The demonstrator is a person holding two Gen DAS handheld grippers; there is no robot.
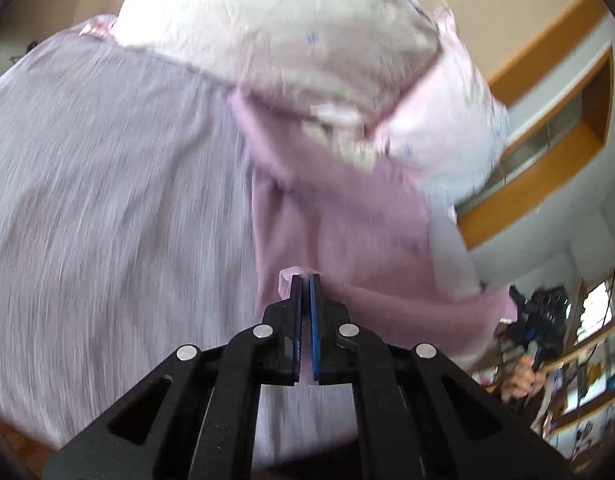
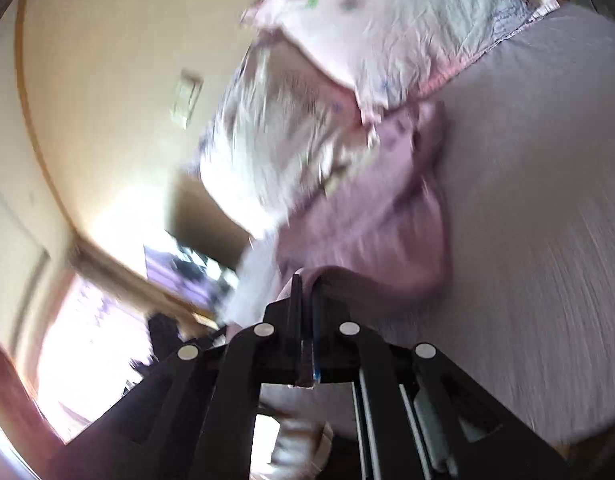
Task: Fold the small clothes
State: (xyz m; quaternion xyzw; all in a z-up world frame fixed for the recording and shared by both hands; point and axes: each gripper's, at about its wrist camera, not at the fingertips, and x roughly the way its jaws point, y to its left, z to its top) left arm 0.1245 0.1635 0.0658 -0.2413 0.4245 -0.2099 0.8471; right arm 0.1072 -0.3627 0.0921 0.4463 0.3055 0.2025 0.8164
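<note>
A small pink garment (image 1: 339, 216) hangs lifted over the bed, blurred by motion. My left gripper (image 1: 305, 280) is shut on one pink edge of it. In the right wrist view the same pink garment (image 2: 371, 216) sags between the grips, and my right gripper (image 2: 305, 280) is shut on another edge of it. Both views are tilted.
A grey-lilac bedsheet (image 1: 107, 200) fills the left of the left wrist view and shows at the right in the right wrist view (image 2: 527, 240). A floral pillow (image 1: 291, 32) lies behind the garment. Wooden shelving (image 1: 547, 152) and room clutter (image 1: 547, 340) stand at the right.
</note>
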